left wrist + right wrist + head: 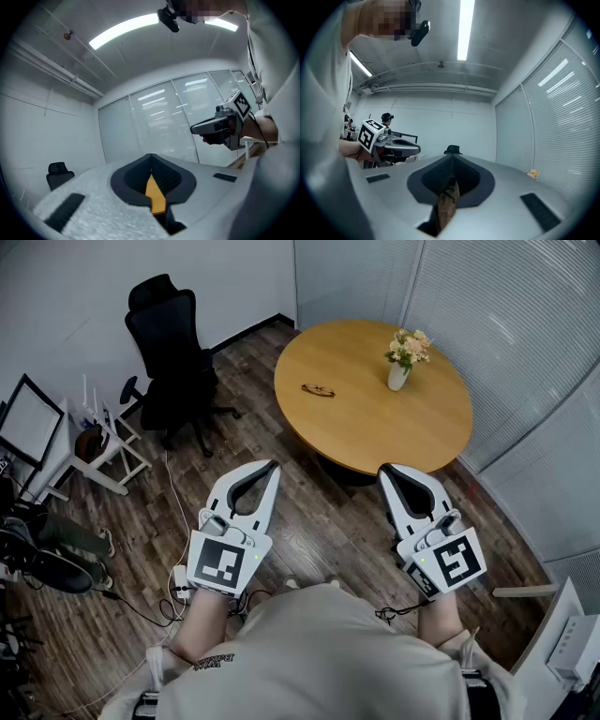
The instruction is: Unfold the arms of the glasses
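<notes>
The folded glasses (318,390) lie on the round wooden table (375,427), left of its middle and far ahead of both grippers. My left gripper (273,466) is held over the floor close to my body, its white jaws meeting at the tip with nothing between them. My right gripper (384,469) is level beside it near the table's front edge, jaws together and empty. In the left gripper view the jaws close to a point (151,155). The right gripper view shows the same (452,155), with a strip of tabletop through the slit.
A small vase of flowers (399,374) stands on the table to the right of the glasses. A black office chair (173,362) stands at the left, with a white rack (103,442) and floor cables (173,512) near it. Glass partition walls (525,362) curve behind the table.
</notes>
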Demonstrator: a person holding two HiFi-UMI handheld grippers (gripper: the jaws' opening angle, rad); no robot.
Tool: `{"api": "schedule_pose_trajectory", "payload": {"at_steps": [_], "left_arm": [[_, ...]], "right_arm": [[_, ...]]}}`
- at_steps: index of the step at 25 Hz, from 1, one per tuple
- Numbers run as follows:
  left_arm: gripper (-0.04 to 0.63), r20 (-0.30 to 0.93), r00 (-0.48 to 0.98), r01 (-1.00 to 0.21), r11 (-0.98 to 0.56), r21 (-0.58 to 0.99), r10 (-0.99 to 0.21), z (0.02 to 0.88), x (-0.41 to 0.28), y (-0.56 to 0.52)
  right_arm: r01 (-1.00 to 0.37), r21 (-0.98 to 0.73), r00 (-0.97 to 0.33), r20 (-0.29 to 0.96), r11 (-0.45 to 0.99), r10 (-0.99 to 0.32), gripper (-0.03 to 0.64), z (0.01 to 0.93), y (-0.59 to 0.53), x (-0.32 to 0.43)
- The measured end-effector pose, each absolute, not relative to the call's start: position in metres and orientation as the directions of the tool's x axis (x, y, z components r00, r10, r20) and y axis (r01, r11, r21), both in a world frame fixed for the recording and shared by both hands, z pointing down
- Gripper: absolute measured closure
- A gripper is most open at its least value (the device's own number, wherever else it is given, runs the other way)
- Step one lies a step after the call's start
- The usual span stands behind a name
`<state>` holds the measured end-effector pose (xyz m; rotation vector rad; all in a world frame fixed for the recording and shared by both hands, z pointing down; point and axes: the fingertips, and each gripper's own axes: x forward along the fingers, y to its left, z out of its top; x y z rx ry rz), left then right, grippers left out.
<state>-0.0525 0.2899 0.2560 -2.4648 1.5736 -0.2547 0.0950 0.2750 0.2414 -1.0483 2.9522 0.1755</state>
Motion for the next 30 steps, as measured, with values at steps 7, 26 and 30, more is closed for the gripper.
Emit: {"api": "schedule_pose_trajectory", "payload": {"at_steps": [7,26,30], "left_arm": [[0.574,0.060,0.433,-0.861,-0.433,-0.266,-0.899,0.261,-0.041,0.281],[0.572,0.140,0.366,-0.855,-0.392,-0.339,-0.920,0.294,-0.008,0.243],[0.572,0.150,0.342,-0.859,-0.374,-0.350,-0.928,0.300,0.003,0.240]], "right_arm": [[-0.646,0.121,-0.762,-0.029,0.754,-0.647,0.583,0.248,0.262,0.100],[-0.613,0.136,-0.783,0.024,0.778,-0.622,0.583,0.276,0.226,0.134],[-0.606,0.127,-0.790,0.024,0.786,-0.613,0.583,0.282,0.221,0.144]]}}
